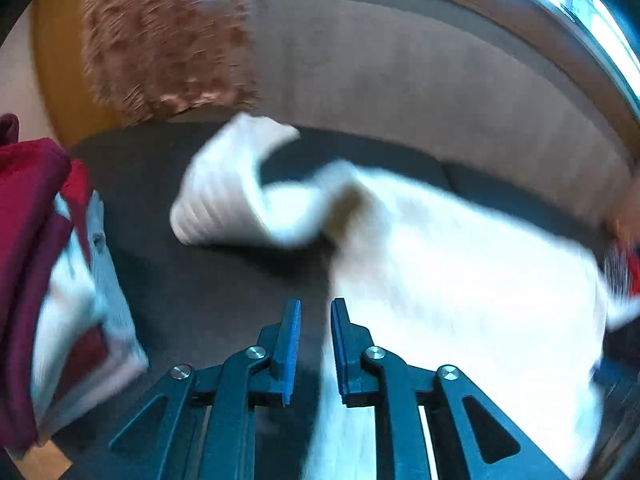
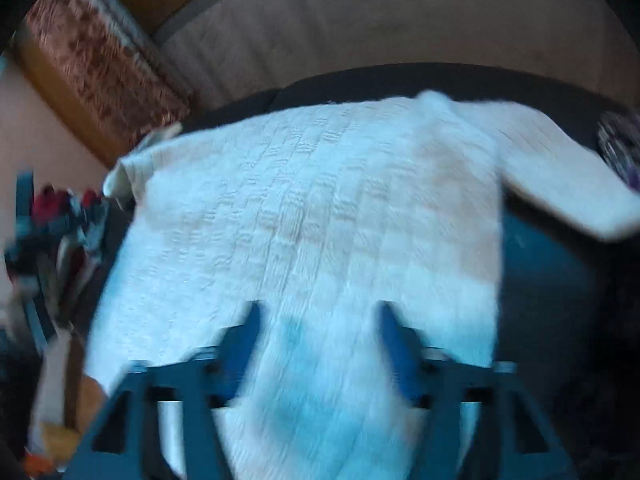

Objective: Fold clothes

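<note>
Sweater: we see a white cable-knit sweater [image 2: 320,208] spread flat on the dark sofa seat [image 1: 168,280], one sleeve [image 1: 224,192] curled back on itself at its far end.
Left gripper: the left gripper [image 1: 316,312] hangs over the sweater's edge, its blue pads a narrow gap apart with nothing between them.
Right gripper: the right gripper [image 2: 320,320] sits above the sweater's body, jaws spread wide, pinching nothing.
Side pile: we make out a maroon garment [image 1: 28,240] among mixed clothes at the left.
Writing: we can read no brand, label or lettering; both views are blurred.
</note>
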Available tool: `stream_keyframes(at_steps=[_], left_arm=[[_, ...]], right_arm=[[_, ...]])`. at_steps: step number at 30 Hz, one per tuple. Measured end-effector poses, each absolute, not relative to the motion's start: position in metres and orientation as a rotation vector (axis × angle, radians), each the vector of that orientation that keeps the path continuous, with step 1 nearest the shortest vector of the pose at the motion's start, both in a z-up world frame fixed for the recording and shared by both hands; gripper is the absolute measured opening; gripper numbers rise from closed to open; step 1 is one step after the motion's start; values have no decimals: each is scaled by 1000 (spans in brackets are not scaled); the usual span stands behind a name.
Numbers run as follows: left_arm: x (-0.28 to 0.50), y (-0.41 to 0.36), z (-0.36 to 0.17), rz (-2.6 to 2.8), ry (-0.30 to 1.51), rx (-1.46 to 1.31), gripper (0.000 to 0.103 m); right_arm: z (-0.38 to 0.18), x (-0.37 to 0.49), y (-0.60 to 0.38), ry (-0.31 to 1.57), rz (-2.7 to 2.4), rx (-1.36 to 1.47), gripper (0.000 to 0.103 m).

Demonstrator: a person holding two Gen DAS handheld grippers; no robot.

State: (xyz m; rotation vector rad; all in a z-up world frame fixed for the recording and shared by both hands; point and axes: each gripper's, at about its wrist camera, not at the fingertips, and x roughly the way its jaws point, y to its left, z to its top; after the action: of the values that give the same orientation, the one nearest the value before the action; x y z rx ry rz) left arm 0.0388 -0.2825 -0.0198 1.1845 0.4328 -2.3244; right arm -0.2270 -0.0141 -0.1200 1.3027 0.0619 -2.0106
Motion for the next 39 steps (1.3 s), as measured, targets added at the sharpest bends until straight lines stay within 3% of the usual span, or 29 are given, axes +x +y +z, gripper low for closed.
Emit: stream_keyframes(at_steps=[6, 8, 10, 15, 16, 17, 18, 20, 21, 22, 25, 28, 33, 36, 38, 39], left_arm=[[85, -232, -54, -2339, 395, 1302, 26], [97, -222, -65, -2342, 385, 1321, 34], [105, -214, -66, -2373, 356, 1287, 38], [114, -207, -68, -2378, 411, 1228, 38], [110, -211, -67, -2376, 425, 1241, 37], [107, -214, -67, -2375, 438, 1255, 26], [103, -218, -66, -2374, 452, 1269, 12], [101, -222, -58, -2385, 503, 1254, 6], [105, -227, -49, -2413, 565, 1205, 6], [111, -232, -39, -2445, 627, 1153, 6], [139, -244, -4, -2540, 787, 1002, 6], [163, -241, -3, -2527, 714, 1047, 6], [190, -239, -48, -2370, 737, 1260, 7], [195, -242, -57, -2320, 841, 1286, 8], [190, -241, -37, -2372, 825, 1202, 9], [188, -241, -27, -2397, 816, 1160, 15]], right_arm=[[-128, -192, 40, 27, -2115, 1374, 91], [-137, -180, 48, 61, -2131, 1394, 92], [-138, -164, 53, 109, -2149, 1364, 103], [-144, -134, 27, 307, -2196, 1275, 103], [-145, -128, 20, 330, -2198, 1245, 97], [-146, -123, 14, 352, -2199, 1214, 93], [-143, -120, 11, 356, -2192, 1194, 81], [-138, -118, 8, 334, -2170, 1174, 46], [-135, -122, 10, 277, -2148, 1202, 18], [-131, -126, 12, 219, -2124, 1230, 17], [-110, -121, 29, -13, -2026, 1214, 17], [-99, -108, 47, -136, -1882, 1229, 17], [-138, -86, 58, 11, -1756, 1401, 22], [-148, -99, 71, -34, -1748, 1485, 25], [-154, -108, 79, -66, -1742, 1542, 35], [-144, -118, 82, -99, -1768, 1512, 53]])
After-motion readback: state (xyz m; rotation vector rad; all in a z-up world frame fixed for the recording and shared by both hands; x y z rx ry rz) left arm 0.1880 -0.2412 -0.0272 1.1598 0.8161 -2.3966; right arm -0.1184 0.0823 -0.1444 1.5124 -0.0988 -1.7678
